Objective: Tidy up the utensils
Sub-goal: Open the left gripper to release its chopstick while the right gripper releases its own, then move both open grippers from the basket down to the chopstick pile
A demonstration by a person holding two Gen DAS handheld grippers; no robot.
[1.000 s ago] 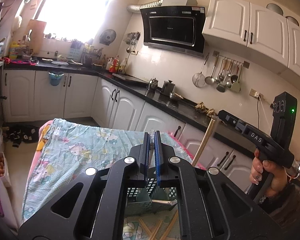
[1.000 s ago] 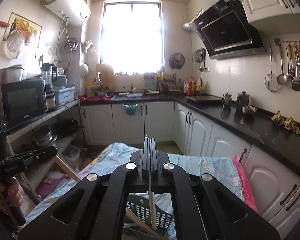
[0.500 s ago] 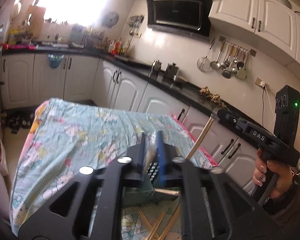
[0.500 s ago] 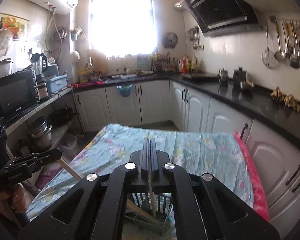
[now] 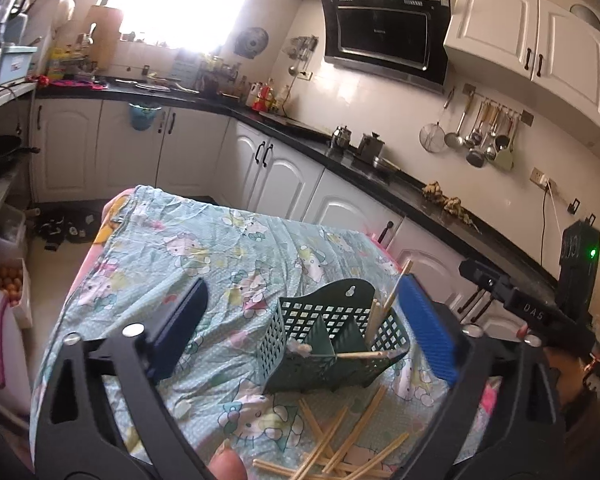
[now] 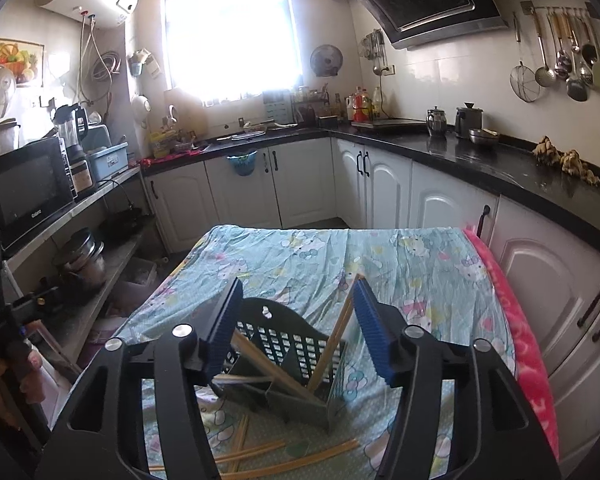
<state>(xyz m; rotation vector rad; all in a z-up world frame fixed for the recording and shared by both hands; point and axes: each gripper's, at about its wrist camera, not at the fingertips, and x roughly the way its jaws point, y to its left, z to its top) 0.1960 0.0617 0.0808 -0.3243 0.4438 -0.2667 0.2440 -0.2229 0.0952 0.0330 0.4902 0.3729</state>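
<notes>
A dark green slotted utensil basket (image 5: 332, 344) stands on the cartoon-print cloth, also in the right wrist view (image 6: 288, 364). Wooden chopsticks (image 5: 384, 304) lean inside it, seen from the right wrist too (image 6: 334, 340). Several more chopsticks (image 5: 340, 444) lie loose on the cloth in front of it, as the right wrist view (image 6: 260, 452) shows. My left gripper (image 5: 304, 324) is open and empty above the basket. My right gripper (image 6: 296, 320) is open and empty over the basket's rear wall.
The cloth-covered table (image 6: 400, 256) has a pink edge (image 6: 516, 320) on the right. White cabinets and a black counter (image 6: 480, 160) run behind and to the right. A shelf with a microwave (image 6: 24, 188) stands to the left.
Both grippers opened wide from shut. The chopstick each held now rests in the basket. Both views tilted down toward the table.
</notes>
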